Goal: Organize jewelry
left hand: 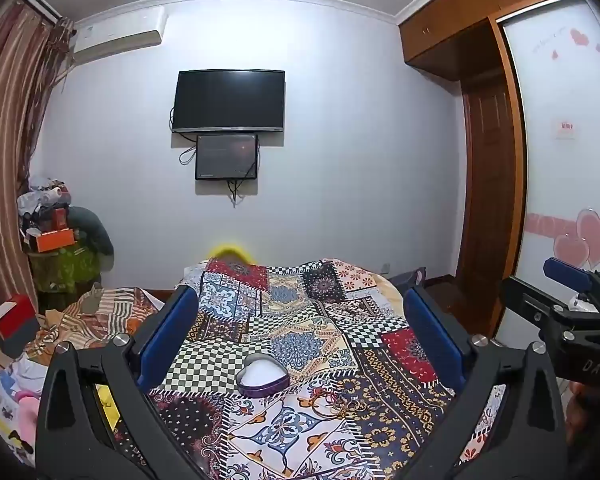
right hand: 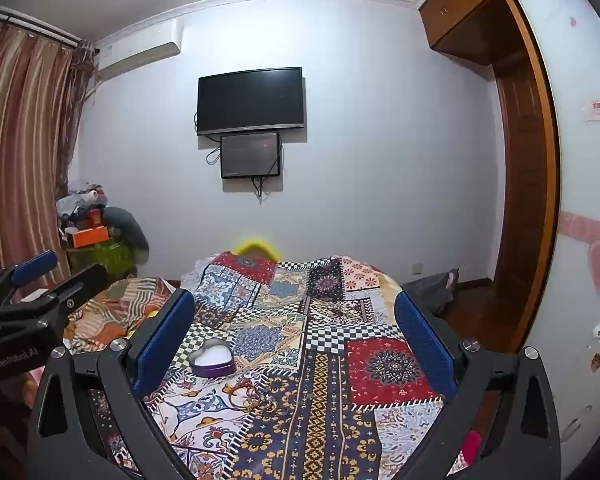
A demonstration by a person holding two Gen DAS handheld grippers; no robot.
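A heart-shaped purple tin (left hand: pixel 263 378) with a white inside lies open on the patchwork bedspread (left hand: pixel 300 320). It also shows in the right wrist view (right hand: pixel 212 358). A tangle of bracelets and thin chains (left hand: pixel 336 402) lies just right of and nearer than the tin, and also shows in the right wrist view (right hand: pixel 256 398). My left gripper (left hand: pixel 300 328) is open and empty, held above the bed short of the tin. My right gripper (right hand: pixel 290 326) is open and empty, beside it on the right. Each gripper shows at the edge of the other's view.
A striped blanket (left hand: pixel 100 316) lies on the bed's left side. A red box (left hand: pixel 12 316) and piled clutter (left hand: pixel 52 220) stand at the left by the curtain. A wall TV (left hand: pixel 228 100) faces me. A wooden wardrobe and door (left hand: pixel 488 200) stand at the right.
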